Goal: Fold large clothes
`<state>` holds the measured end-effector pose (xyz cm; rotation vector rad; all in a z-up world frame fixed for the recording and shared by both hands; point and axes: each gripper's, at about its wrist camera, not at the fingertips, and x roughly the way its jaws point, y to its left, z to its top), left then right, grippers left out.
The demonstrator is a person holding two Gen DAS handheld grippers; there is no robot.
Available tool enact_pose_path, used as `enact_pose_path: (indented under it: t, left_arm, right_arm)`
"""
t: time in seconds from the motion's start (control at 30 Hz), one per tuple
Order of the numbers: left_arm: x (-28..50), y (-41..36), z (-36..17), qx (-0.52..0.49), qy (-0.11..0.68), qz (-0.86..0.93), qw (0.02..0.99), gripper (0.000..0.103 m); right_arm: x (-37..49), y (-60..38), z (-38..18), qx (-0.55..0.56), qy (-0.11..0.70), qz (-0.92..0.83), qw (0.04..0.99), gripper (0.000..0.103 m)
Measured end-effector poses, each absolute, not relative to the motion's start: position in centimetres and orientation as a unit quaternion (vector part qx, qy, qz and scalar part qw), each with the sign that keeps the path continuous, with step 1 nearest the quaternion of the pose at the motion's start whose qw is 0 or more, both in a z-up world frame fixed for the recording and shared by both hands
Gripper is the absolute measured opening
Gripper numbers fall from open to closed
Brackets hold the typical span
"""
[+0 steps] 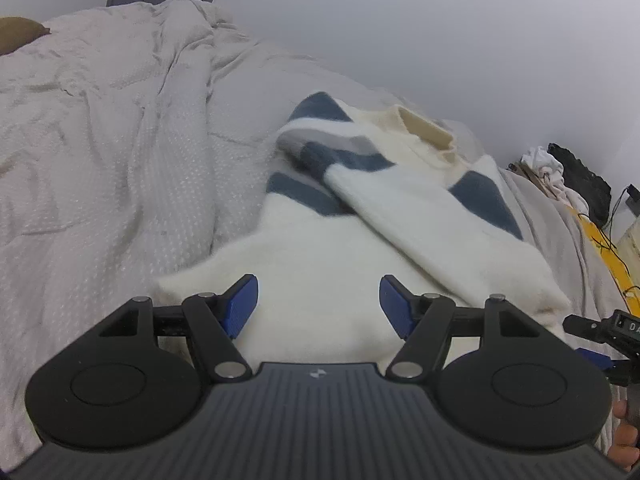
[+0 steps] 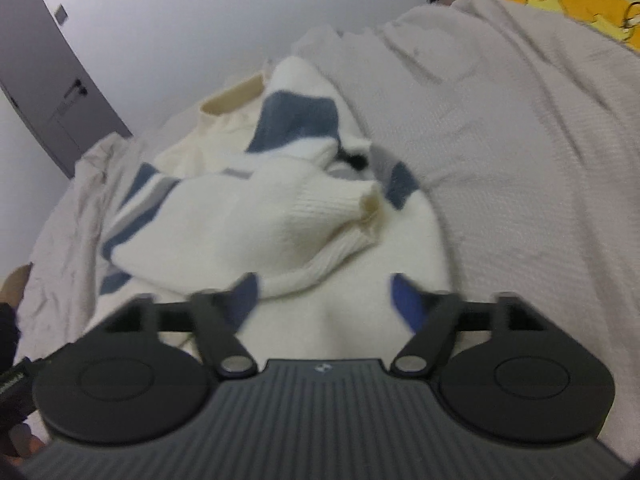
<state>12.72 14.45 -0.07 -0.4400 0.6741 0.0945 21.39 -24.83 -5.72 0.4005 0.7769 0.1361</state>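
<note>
Bed (image 1: 100, 152) with rumpled pale grey cover fills left and centre of left-wrist frame; plain wall above, grey door (image 2: 44, 80) upper left in right-wrist frame. White-and-blue sweater (image 1: 340, 264) lies centre, sleeve folded across body. Left gripper (image 1: 319, 300) wide, empty. Right gripper (image 2: 324, 300) wide, blurred, holding nothing.

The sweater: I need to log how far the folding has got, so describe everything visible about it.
The sweater is a fluffy white knit with slate-blue and grey bands and a cream ribbed collar. It lies spread on the pale bedcover, both sleeves folded across its body; one ribbed cuff lies on top. The body is not folded yet. Nothing grips it.
</note>
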Motion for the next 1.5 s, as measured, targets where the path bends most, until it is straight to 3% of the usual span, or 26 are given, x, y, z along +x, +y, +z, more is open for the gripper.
enact_pose_path:
  t: [0.2, 0.47, 0.9, 1.07, 1.23, 1.3, 1.37, 1.5]
  left_arm:
    - [10.2, 13.7, 0.7, -0.254, 0.341, 0.037, 0.904, 0.072]
    - [8.5, 16.6, -2.4, -0.386, 0.382, 0.056, 0.838, 0.072]
    - [9.6, 16.8, -4.8, -0.384, 0.415, 0.096, 0.819, 0.072]
    - [10.3, 16.5, -5.2, -0.391, 0.419, 0.073, 0.817, 0.072]
    - [10.0, 16.0, -5.1, -0.433, 0.405, 0.010, 0.805, 0.072]
    - [9.8, 16.0, -5.1, -0.443, 0.400, 0.007, 0.802, 0.072]
    - [9.9, 16.0, -5.5, -0.446, 0.412, 0.011, 0.794, 0.072]
    - [10.2, 15.2, -6.3, -0.436, 0.438, 0.009, 0.786, 0.072]
  right_arm:
    - [18.9, -27.4, -6.0, 0.238, 0.407, 0.052, 0.881, 0.080]
    - [18.4, -29.8, -12.0, 0.385, 0.513, 0.062, 0.765, 0.083]
    - [16.3, -27.4, -9.0, 0.435, 0.448, 0.200, 0.755, 0.082]
    - [15.4, -26.2, -10.2, 0.402, 0.497, 0.171, 0.750, 0.080]
    - [15.2, -25.6, -11.6, 0.416, 0.527, 0.152, 0.725, 0.052]
    - [15.1, -26.3, -10.9, 0.429, 0.508, 0.150, 0.732, 0.030]
    - [14.9, -26.9, -10.3, 0.440, 0.486, 0.156, 0.738, 0.021]
    - [14.6, -27.6, -7.9, 0.448, 0.418, 0.199, 0.765, 0.019]
